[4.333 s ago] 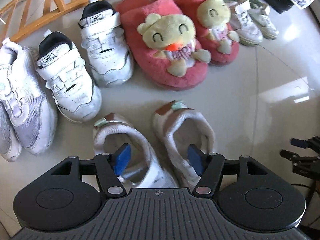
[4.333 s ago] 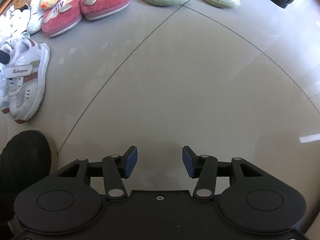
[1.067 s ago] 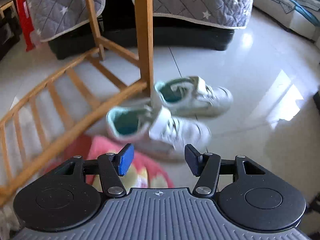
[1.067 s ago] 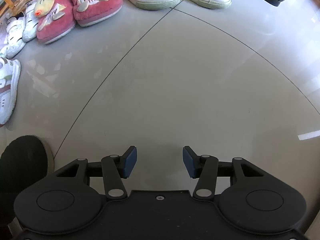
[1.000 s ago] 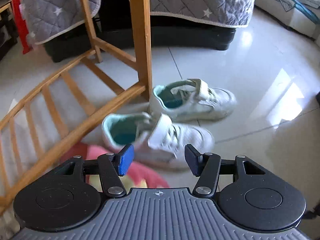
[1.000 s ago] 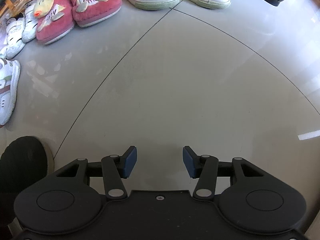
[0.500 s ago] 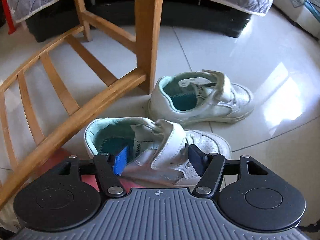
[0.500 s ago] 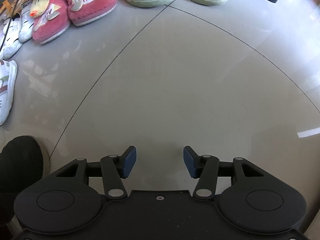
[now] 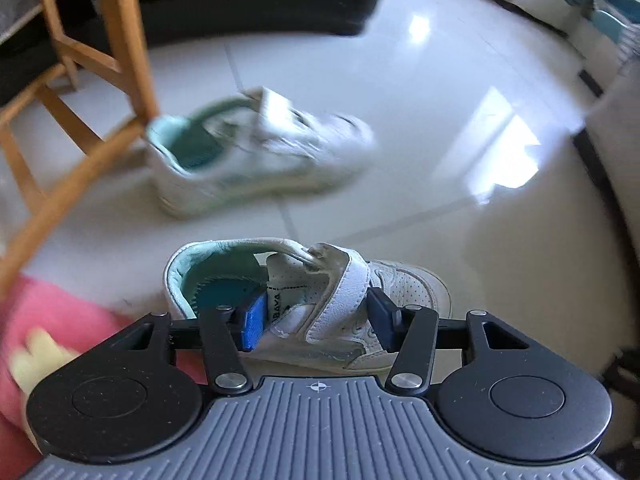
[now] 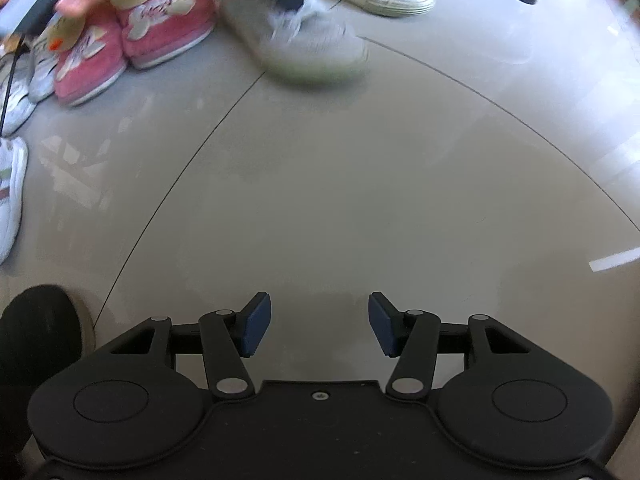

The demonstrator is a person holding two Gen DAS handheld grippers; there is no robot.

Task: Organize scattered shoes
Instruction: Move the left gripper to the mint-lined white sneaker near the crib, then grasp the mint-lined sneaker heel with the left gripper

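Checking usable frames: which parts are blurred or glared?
Left wrist: held shoe sharp, far shoe and chair smeared, glare on floor. Right wrist: top shoes and slippers smeared, gripper sharp.

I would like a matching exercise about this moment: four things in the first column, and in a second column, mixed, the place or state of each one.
Things
1. nearer white sneaker
2. farther white sneaker
3. right gripper
4. pink slippers

Places or states
A. open above bare floor
B. on the floor beside the wooden frame
C. between the left gripper's fingers
D. side by side, left of the sneakers in the right wrist view

Pairs: 1-C, 2-B, 3-A, 4-D
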